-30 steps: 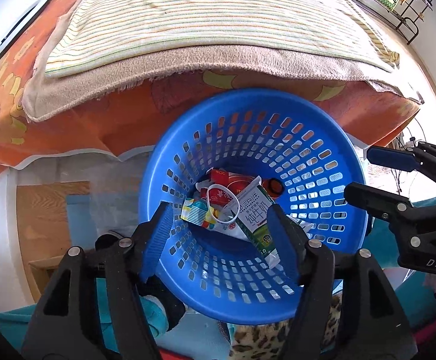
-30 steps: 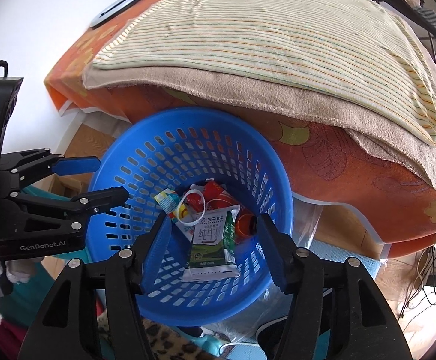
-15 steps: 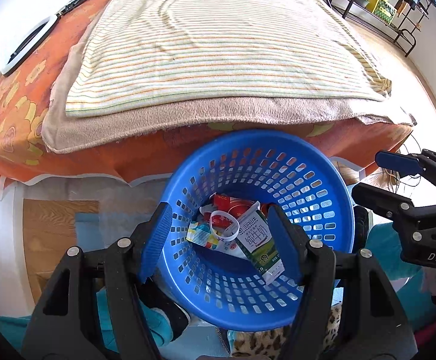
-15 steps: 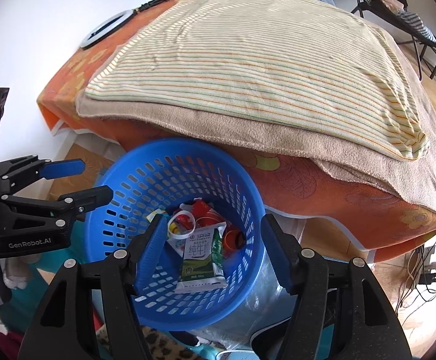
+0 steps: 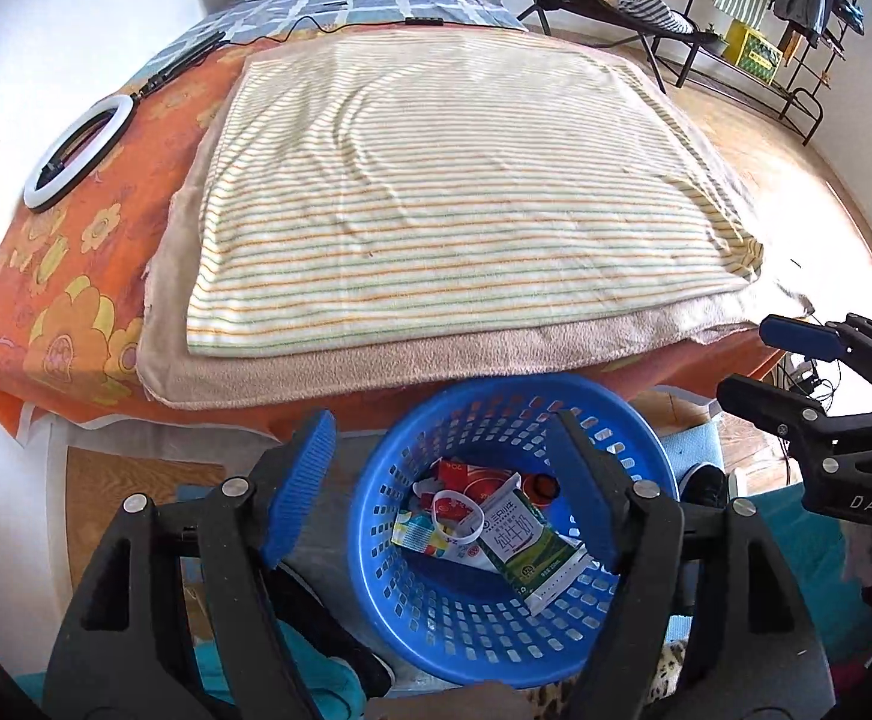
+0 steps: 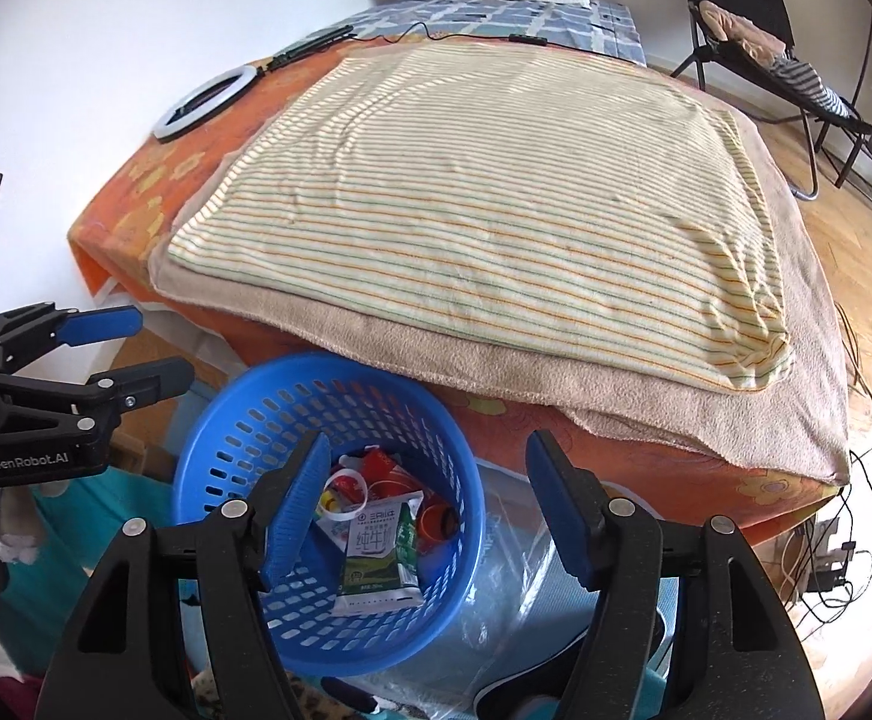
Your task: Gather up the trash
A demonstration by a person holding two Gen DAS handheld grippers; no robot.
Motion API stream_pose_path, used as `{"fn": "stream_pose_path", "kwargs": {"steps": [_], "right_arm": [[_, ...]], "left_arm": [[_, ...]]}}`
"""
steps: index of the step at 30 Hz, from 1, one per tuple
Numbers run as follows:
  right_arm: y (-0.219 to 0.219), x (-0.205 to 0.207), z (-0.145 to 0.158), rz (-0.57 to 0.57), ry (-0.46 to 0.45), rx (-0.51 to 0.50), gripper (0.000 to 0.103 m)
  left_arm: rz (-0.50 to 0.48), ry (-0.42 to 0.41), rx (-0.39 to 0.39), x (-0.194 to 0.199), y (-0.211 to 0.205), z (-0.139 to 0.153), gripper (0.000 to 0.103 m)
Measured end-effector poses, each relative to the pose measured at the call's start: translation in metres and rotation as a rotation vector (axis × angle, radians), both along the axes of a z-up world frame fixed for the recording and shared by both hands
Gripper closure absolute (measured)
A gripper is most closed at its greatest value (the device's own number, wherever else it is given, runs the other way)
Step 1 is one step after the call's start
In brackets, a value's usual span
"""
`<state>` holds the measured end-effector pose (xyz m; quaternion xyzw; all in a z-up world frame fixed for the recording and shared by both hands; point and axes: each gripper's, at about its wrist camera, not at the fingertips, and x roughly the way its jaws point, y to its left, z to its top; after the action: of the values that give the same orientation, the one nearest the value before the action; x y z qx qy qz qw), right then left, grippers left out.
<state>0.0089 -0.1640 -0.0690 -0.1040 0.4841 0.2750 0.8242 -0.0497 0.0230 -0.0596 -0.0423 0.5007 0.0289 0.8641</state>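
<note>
Left tongs: my left gripper [image 5: 445,492] is spread wide with nothing between its blue pads; it hangs above the basket.
Right tongs: my right gripper [image 6: 429,513] is also spread wide and empty, above the basket's right side.
Basket: the blue basket [image 5: 646,468] stands on the floor, just beside the near edge of the bed [image 5: 45,312].
Trash: I see a green-and-white milk carton [image 5: 523,546] lying at the bottom of the basket, with a white ring [image 5: 458,515], red wrappers [image 5: 466,477] and an orange cap [image 5: 541,487] just behind it.
Bed top: a striped towel [image 5: 454,192] lies flat over a beige blanket [image 5: 375,369].
Far left: a ring light [image 5: 78,150] lies on the orange sheet.
Far right: I see a chair [image 6: 754,30] on the wood floor.
</note>
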Motion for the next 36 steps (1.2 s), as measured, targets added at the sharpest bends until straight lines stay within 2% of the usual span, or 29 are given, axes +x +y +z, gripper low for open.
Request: {"fn": "stream_pose_path", "kwargs": {"steps": [3, 5, 10, 16, 19, 26, 31, 36], "right_arm": [[-0.001, 0.009, 0.012, -0.009, -0.03, 0.017, 0.036], [-0.003, 0.016, 0.021, -0.016, -0.049, 0.03, 0.035], [-0.002, 0.032, 0.041, -0.029, -0.098, 0.064, 0.029], [0.003, 0.051, 0.058, -0.039, -0.133, 0.096, 0.026], [0.007, 0.062, 0.063, -0.04, -0.143, 0.101, 0.026], [0.015, 0.084, 0.069, -0.046, -0.178, 0.098, 0.026], [0.017, 0.095, 0.069, -0.053, -0.202, 0.11, 0.026], [0.015, 0.099, 0.066, -0.059, -0.208, 0.106, 0.026]], "left_arm": [[0.006, -0.053, 0.016, 0.009, 0.002, 0.021, 0.027], [0.009, -0.09, 0.027, 0.014, 0.004, 0.035, 0.021], [0.016, -0.183, 0.044, 0.03, 0.009, 0.068, 0.019], [0.017, -0.257, 0.067, 0.051, 0.012, 0.096, 0.005], [0.015, -0.284, 0.078, 0.062, 0.014, 0.105, 0.005], [0.026, -0.294, 0.079, 0.087, 0.021, 0.109, 0.005], [0.035, -0.291, 0.088, 0.095, 0.024, 0.1, 0.004], [0.033, -0.252, 0.115, 0.097, 0.021, 0.089, 0.004]]}}
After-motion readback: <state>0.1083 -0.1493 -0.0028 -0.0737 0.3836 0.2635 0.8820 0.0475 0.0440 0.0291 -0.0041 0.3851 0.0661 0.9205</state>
